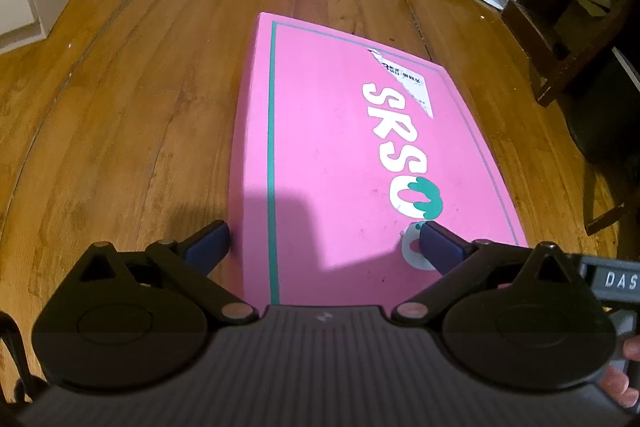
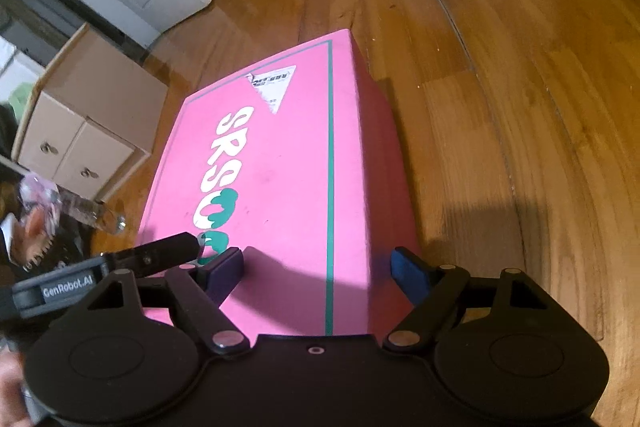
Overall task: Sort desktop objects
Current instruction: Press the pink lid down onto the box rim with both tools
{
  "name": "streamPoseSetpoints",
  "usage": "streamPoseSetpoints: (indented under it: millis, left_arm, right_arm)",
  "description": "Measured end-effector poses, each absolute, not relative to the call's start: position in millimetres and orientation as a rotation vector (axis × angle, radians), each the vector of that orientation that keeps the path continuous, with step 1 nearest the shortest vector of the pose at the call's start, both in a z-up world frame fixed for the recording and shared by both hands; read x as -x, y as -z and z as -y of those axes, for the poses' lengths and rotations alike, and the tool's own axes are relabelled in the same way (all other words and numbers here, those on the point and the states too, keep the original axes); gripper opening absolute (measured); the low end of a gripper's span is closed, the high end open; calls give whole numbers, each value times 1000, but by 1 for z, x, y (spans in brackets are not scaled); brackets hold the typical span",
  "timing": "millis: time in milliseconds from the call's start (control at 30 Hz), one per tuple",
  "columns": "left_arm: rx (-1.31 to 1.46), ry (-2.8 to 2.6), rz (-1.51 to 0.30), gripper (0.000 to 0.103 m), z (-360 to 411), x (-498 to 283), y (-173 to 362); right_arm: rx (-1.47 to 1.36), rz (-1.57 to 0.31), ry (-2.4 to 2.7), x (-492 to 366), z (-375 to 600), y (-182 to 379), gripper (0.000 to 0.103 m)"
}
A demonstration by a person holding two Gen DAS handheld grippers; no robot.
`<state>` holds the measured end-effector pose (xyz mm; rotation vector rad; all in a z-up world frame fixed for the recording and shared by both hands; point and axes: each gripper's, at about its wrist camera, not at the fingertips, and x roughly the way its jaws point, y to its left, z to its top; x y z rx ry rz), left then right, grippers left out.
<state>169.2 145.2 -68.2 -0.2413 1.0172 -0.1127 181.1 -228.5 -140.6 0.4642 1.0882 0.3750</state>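
I see a pink box (image 1: 328, 131) with white letters and a green line, on my brown wooden floor (image 1: 132, 75).

- A wooden floor (image 1: 140, 75) is carrying everything.
- A pink box (image 1: 340, 147) is lying flat on it.
- Cardboard boxes (image 2: 100, 115) are sitting on it nearby.

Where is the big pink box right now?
The pink box lies flat on the wooden floor, in the middle of both wrist views. Both open claws, left claw and right claw, hover over its near end.
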Motion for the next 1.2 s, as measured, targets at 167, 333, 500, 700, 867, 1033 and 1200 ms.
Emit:
streamPoseSetpoints:
  millis: [167,333,500,700,867,1033,1200]
  left_arm:
    - [262,123,-1010,102,-147,-165,68]
    - [253,119,-987,103,-143,-162,62]
    - [204,108,-986,103,-142,-159,59]
    - [144,94,-988,100,-140,-156,55]
    - [129,83,-1014,100,-148,-156,62]
    - [168,83,-1044,100,-154,-161,72]
    - [186,85,-1072,100,-156,-164,80]
  right_arm:
    - [-358,-1062,-365,-175,219,130,85]
    - [-257,-1040,-369,-168,210,115,85]
    - [-147,-1009,-383,-158,202,95,84]
    - [3,-967,-378,-161,185,80,84]
    - [32,-1008,-370,-173,179,88,84]
    - [50,-1012,-370,-176,179,95,83]
    - [53,-1026,-392,-182,177,103,84]
